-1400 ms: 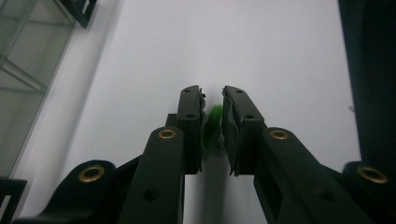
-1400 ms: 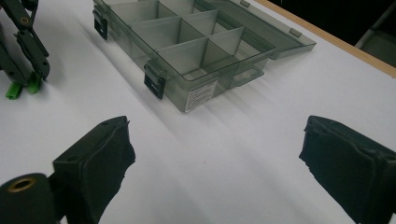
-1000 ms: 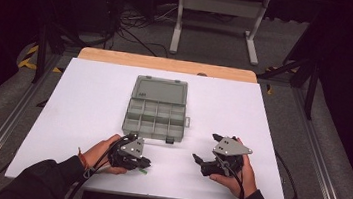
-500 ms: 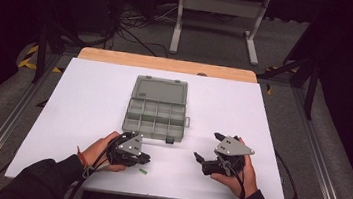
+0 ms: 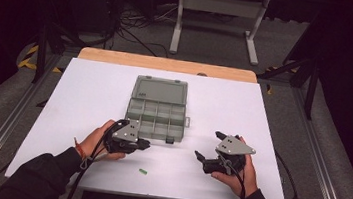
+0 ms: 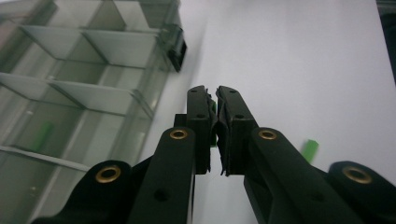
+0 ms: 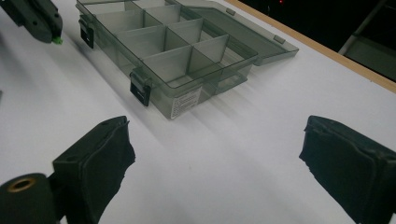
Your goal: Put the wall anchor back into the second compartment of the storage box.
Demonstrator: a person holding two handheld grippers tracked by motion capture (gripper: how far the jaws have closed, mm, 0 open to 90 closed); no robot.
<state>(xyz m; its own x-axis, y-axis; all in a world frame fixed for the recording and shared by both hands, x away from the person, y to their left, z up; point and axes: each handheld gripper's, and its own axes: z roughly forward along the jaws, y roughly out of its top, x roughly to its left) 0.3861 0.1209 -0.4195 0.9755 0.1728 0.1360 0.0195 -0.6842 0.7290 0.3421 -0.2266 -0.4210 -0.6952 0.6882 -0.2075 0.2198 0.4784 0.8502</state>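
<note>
We see the left gripper (image 5: 143, 143) with its jaws clenched on a small green piece (image 6: 213, 122), which sits pinched between the two black pads near their tips; a thin green sliver shows in the gap in the left gripper view, and a green tip (image 7: 57, 40) pokes out of the same jaws in the right gripper view. How its long axis runs inside the grip we cannot tell, since most of it is hidden by the pads. The left gripper hovers at the near left corner of the open compartment box (image 5: 158, 112), just beside its near wall, with the jaws pointing right. A second green piece (image 5: 142, 171) lies loose on the white worktop (image 5: 89, 99), nearer to us than the left gripper; it is a short stub whose long axis runs roughly left to right, slightly slanted. A third green piece (image 6: 42, 134) rests inside one of the box's compartments. Our right gripper (image 5: 208, 146) sits to the right of the box, well apart from it, jaws released and wide with nothing between them
</note>
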